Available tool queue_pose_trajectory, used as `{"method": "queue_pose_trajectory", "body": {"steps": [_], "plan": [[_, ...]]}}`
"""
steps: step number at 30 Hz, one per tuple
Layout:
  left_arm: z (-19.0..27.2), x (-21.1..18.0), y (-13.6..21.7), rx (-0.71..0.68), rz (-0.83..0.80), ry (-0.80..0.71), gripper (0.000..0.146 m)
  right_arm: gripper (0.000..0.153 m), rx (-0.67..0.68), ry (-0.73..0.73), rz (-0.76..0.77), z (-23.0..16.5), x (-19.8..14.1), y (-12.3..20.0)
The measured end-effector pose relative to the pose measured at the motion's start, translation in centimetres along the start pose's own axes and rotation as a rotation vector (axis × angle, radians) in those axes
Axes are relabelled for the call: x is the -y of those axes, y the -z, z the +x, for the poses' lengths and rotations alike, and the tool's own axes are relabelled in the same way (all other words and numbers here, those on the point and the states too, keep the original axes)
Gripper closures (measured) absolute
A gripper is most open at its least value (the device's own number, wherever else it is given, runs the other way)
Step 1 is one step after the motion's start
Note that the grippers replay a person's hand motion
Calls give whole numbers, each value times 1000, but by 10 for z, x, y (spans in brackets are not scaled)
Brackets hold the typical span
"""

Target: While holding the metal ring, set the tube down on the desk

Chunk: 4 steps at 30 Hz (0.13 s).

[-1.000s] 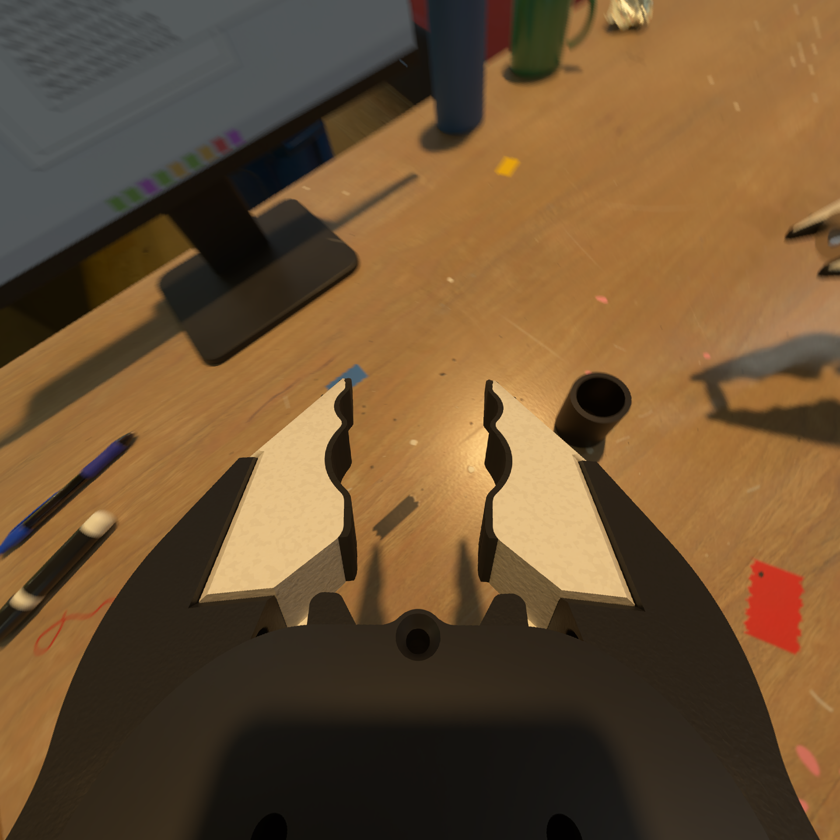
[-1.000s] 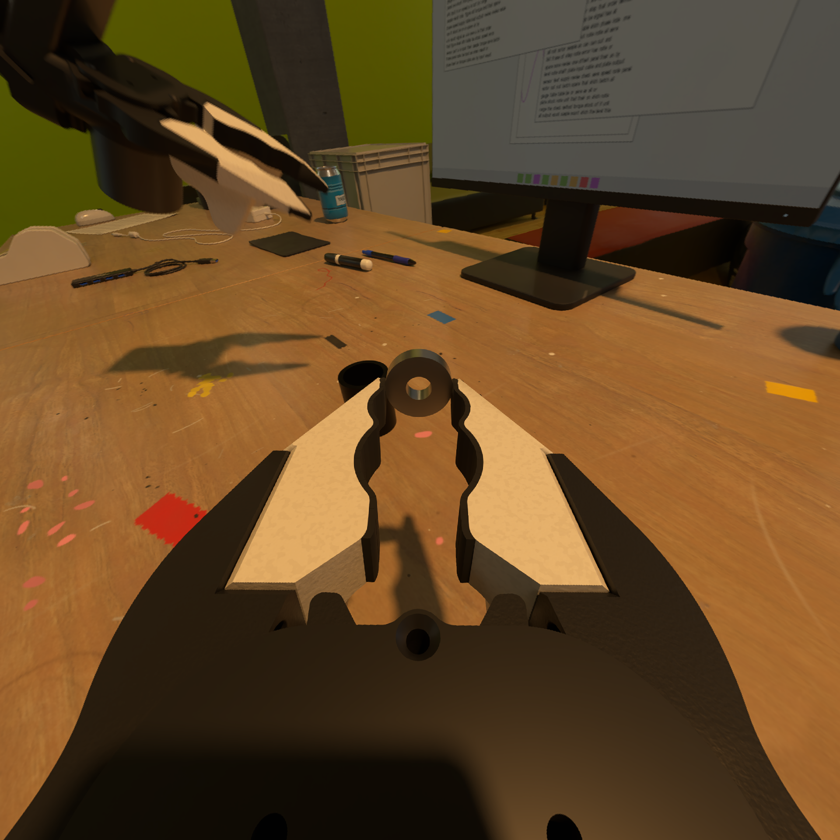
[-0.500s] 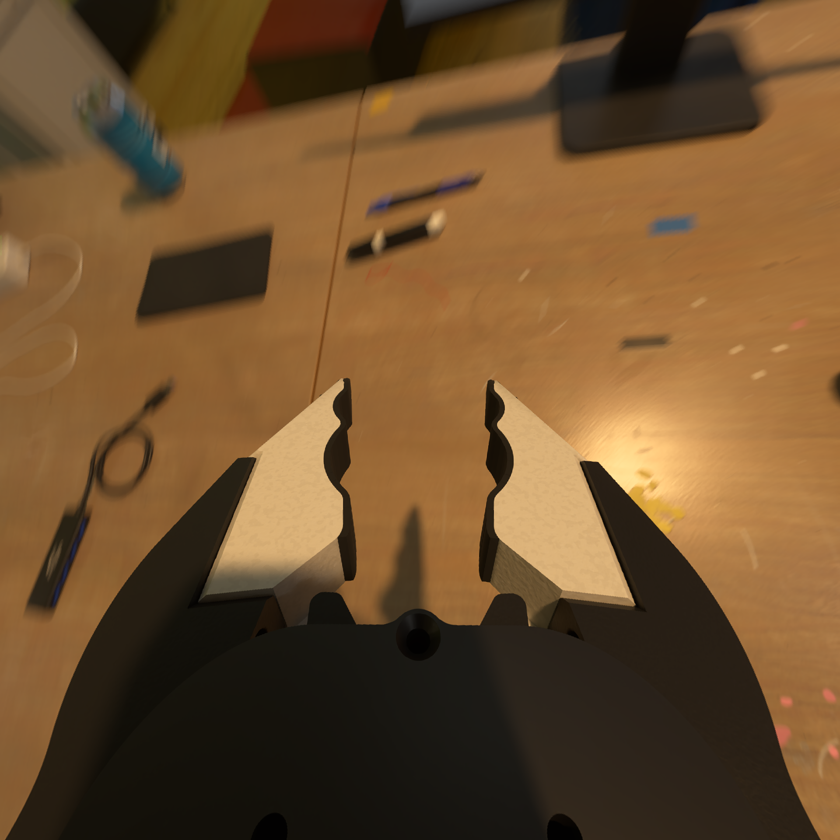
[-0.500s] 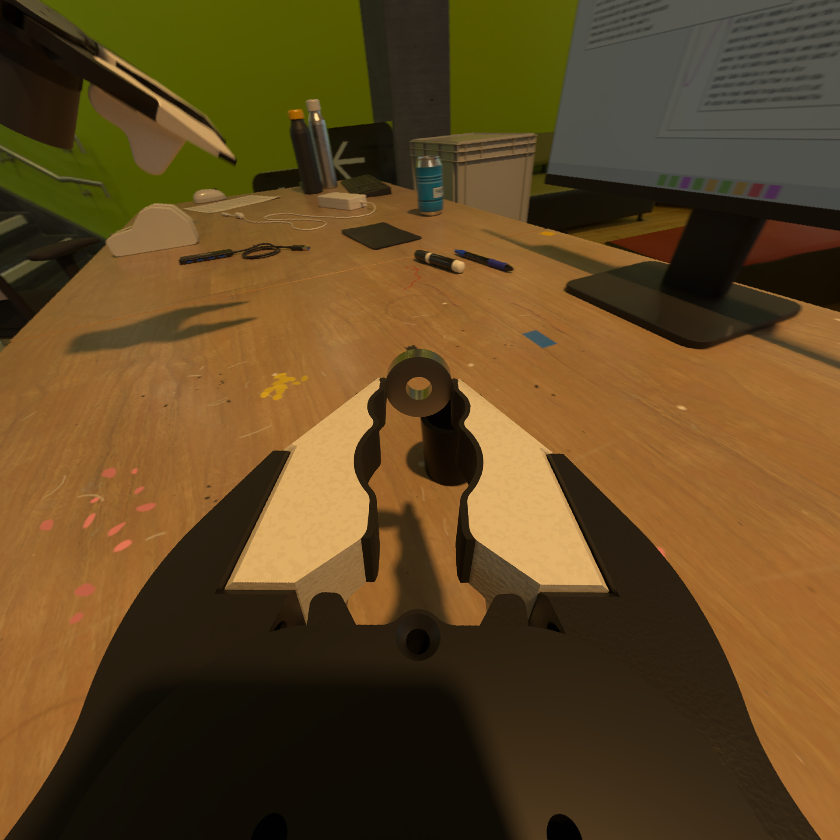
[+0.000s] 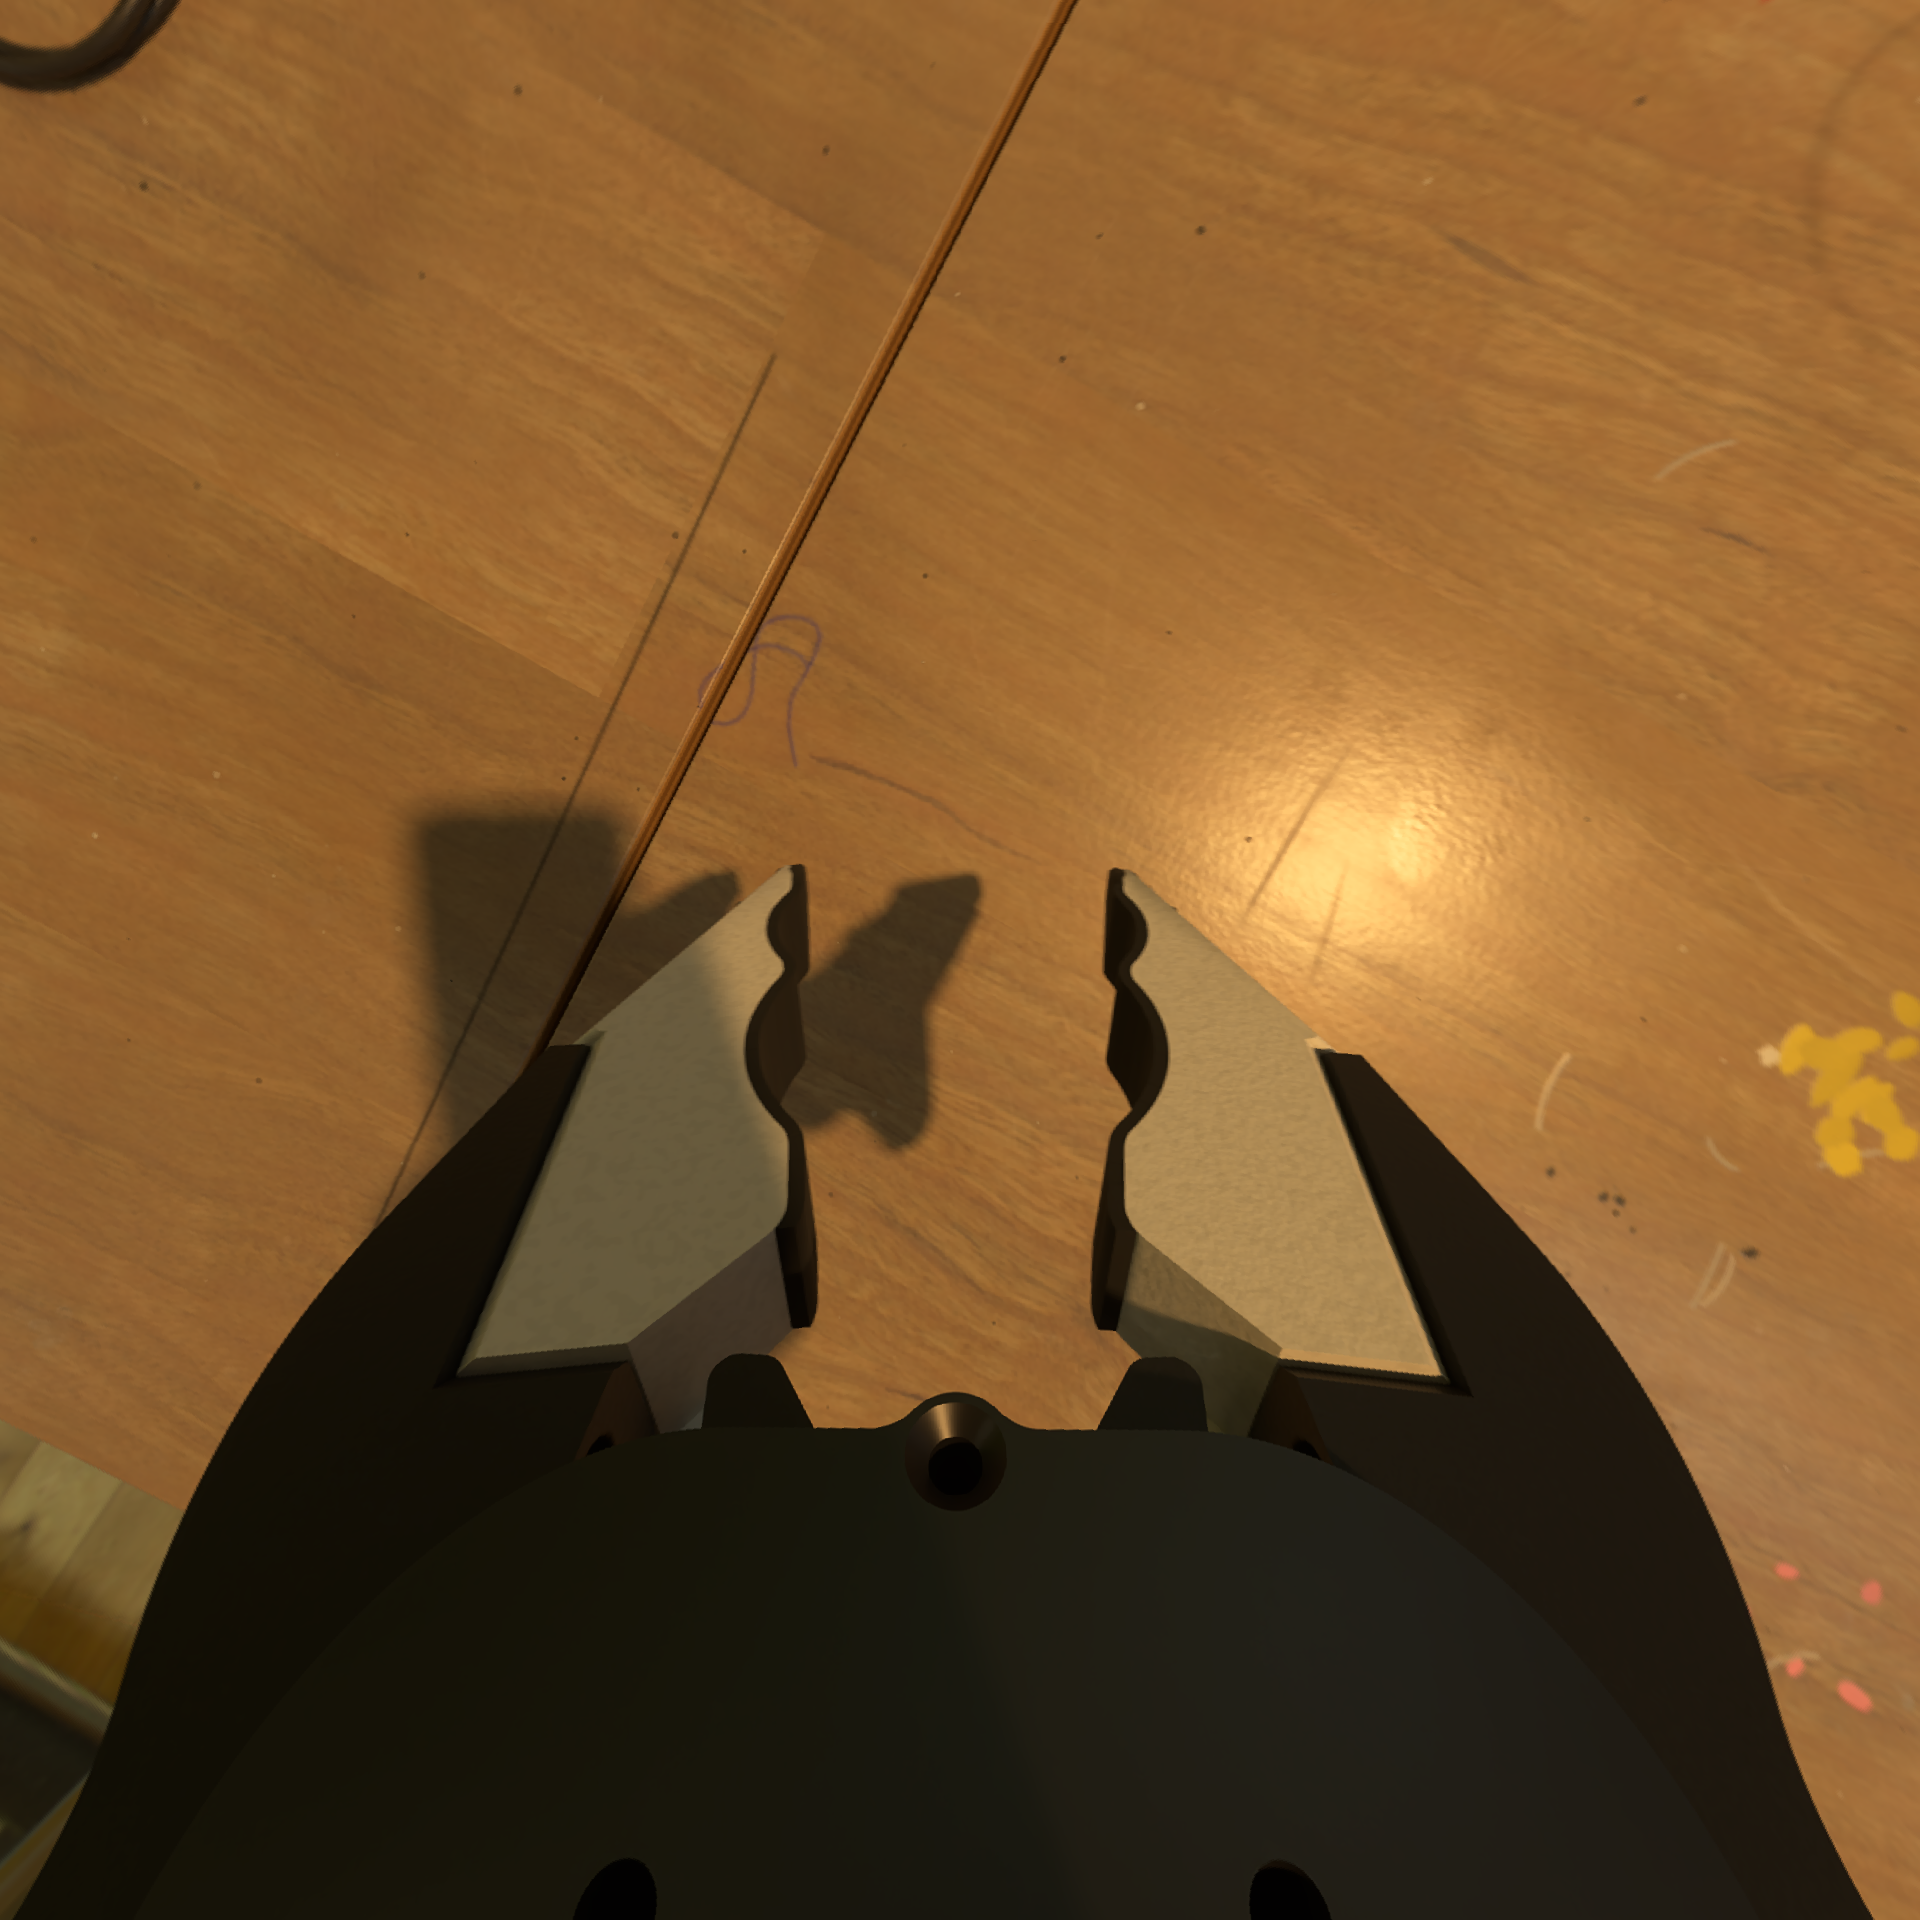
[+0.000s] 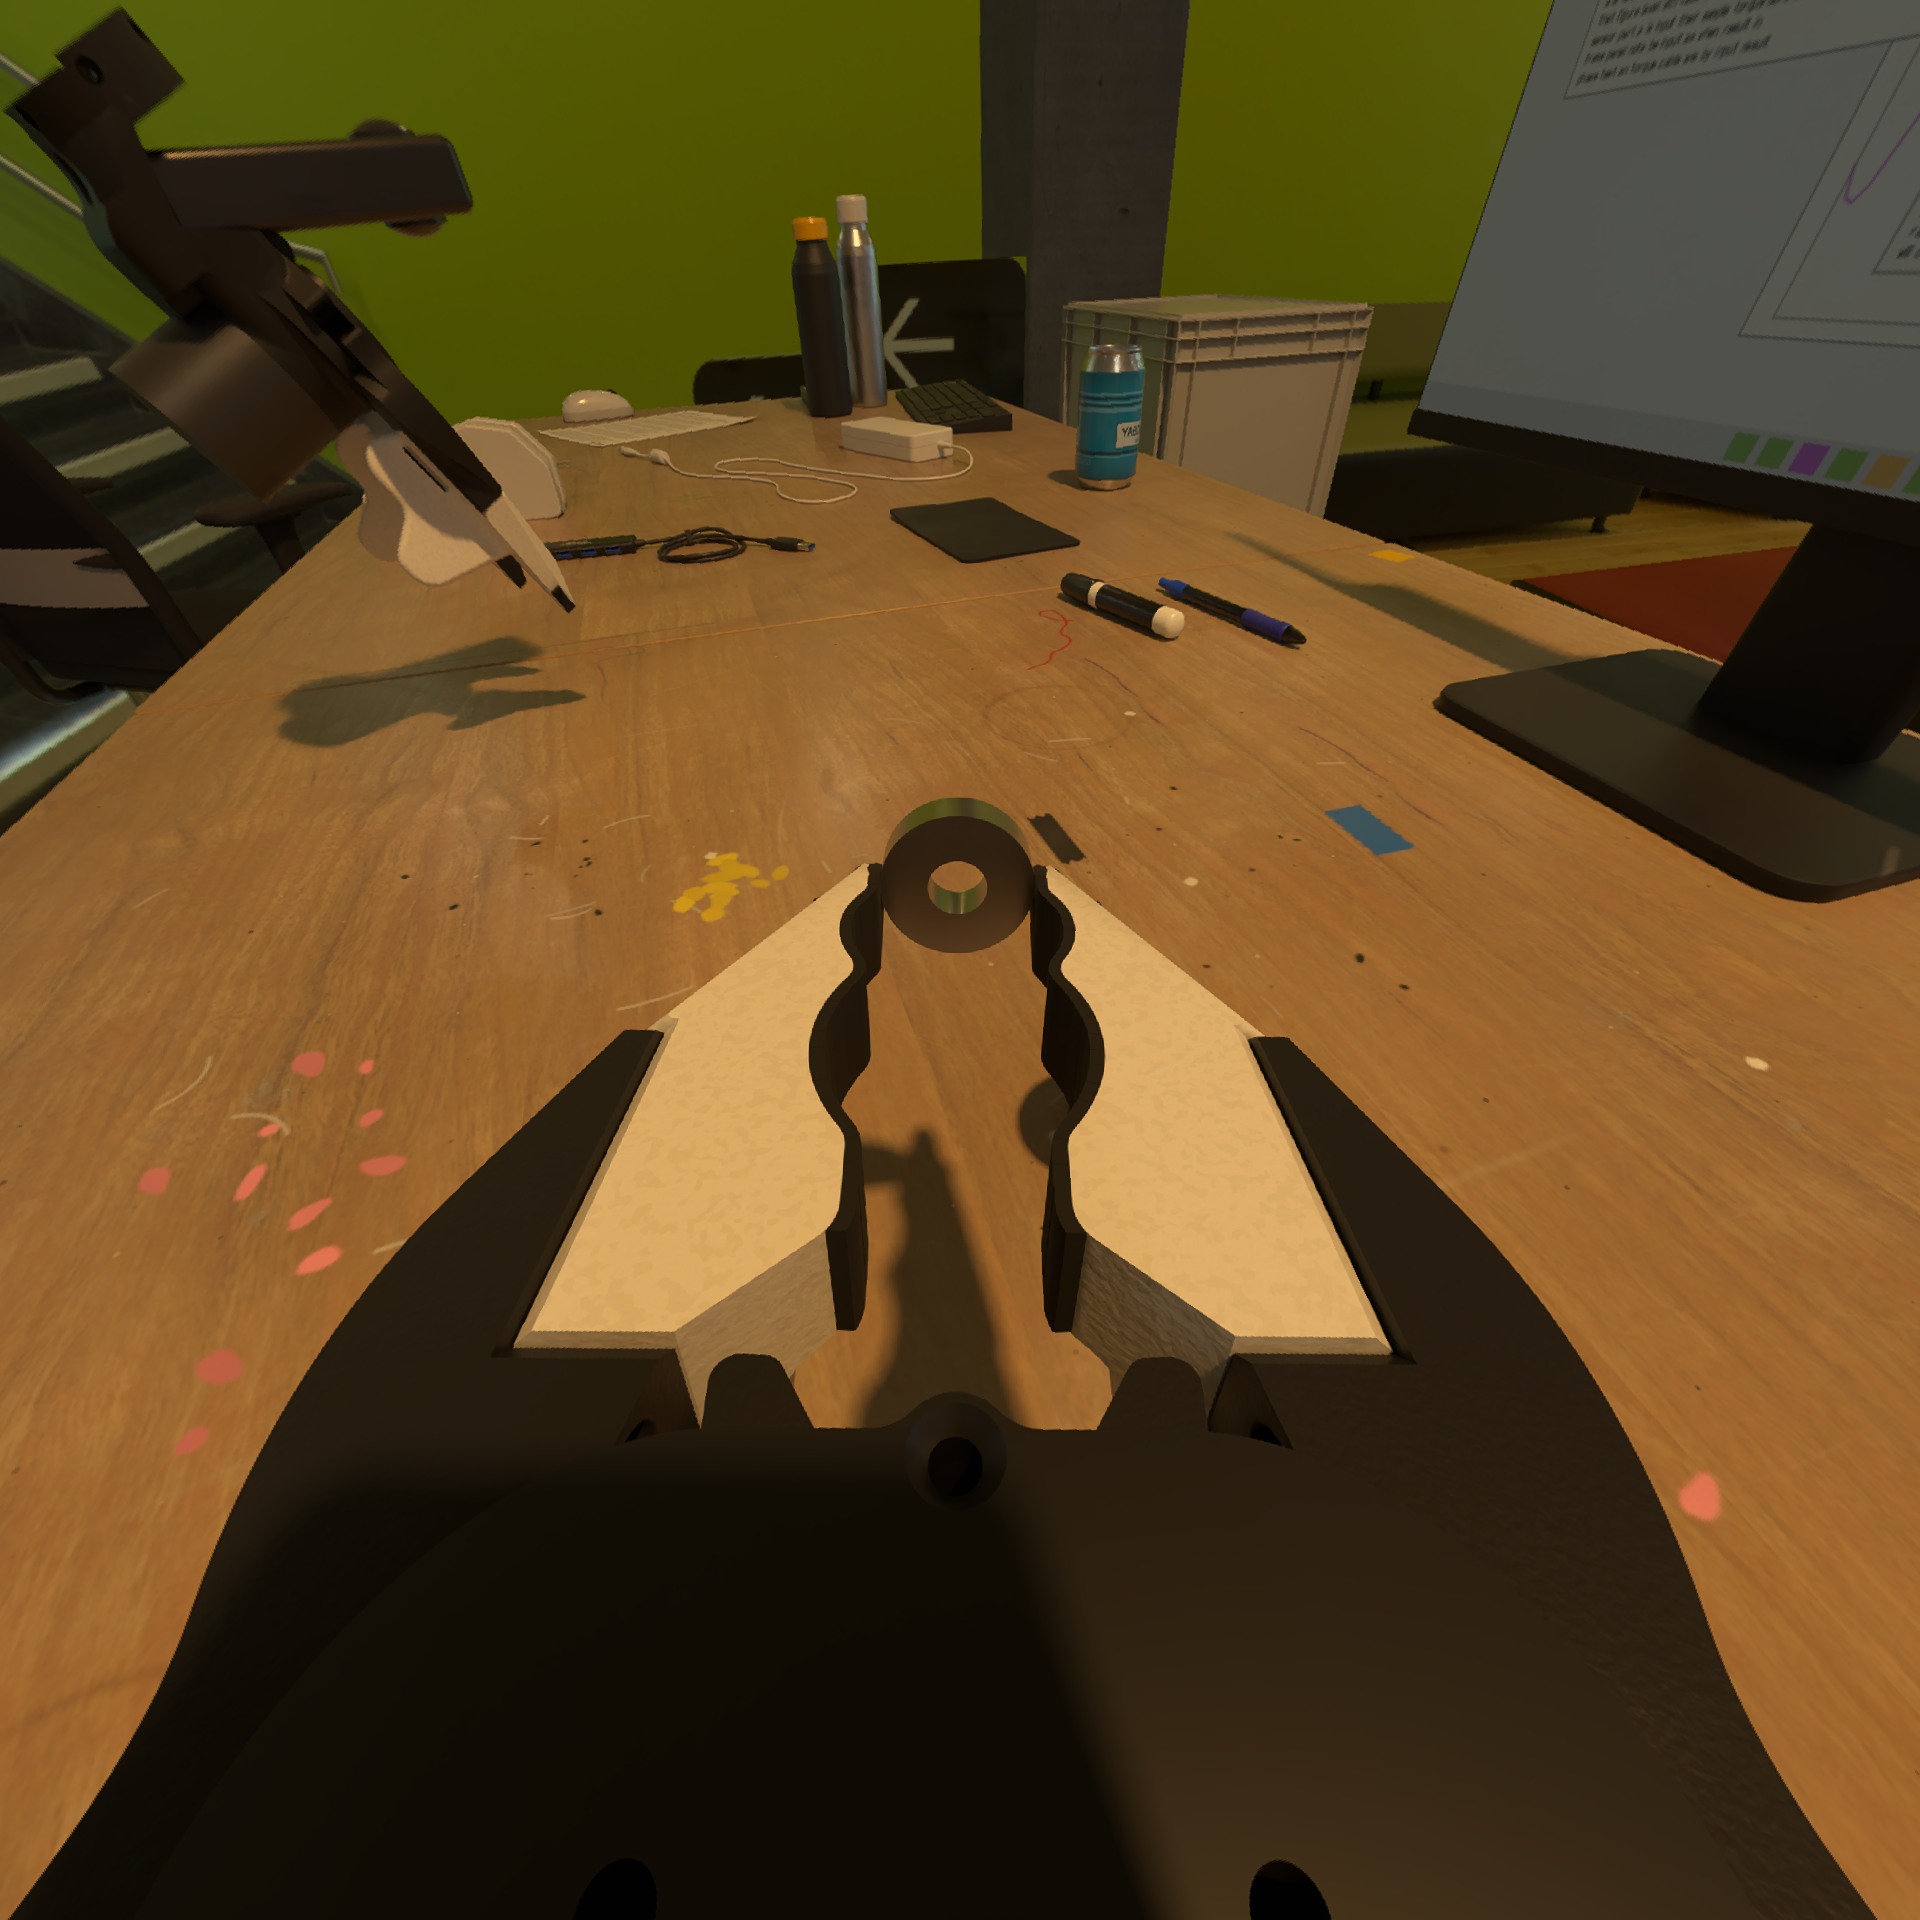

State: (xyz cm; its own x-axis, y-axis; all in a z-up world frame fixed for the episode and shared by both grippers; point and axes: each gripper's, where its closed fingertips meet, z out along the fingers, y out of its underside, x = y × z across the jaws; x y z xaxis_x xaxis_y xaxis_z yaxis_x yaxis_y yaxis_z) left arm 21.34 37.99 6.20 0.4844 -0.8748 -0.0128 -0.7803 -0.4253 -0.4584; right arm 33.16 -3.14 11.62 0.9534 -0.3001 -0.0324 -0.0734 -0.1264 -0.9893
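My right gripper (image 6: 956, 883) is shut on the metal ring (image 6: 956, 831), which sits upright between its fingertips, its hole facing the camera, above the wooden desk (image 6: 1351, 1091). A dark rounded shape (image 6: 1039, 1127) shows low against the right finger's inner edge. It may be the black tube, but it is mostly hidden. My left gripper (image 5: 956, 883) is open and empty, pointing down at bare desk (image 5: 1351, 520) beside a seam. It also shows in the right wrist view (image 6: 540, 582), hovering over the desk's far left.
A monitor on a black base (image 6: 1683, 769) stands at the right. A marker (image 6: 1122, 606), pen (image 6: 1231, 613), black pad (image 6: 982, 528), cable (image 6: 717, 542), blue can (image 6: 1110, 416), grey crate (image 6: 1216, 395) and bottles (image 6: 831, 312) lie farther back. A yellow blot (image 5: 1849, 1081) marks the desk.
My left gripper swung left, away from the tube, and tilted down at the desk, still open. The right gripper kept the ring while the tube slid from ahead to under its fingers.
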Motion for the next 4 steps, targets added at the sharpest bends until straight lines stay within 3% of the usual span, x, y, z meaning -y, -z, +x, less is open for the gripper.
{"method": "queue_pose_trajectory", "body": {"steps": [2,4], "plan": [[-6,1,-7,43,7,8,100,125,-3,2,1,1,0,1],[-10,2,-10,78,14,11,101,125,-9,1,3,2,1,2]]}}
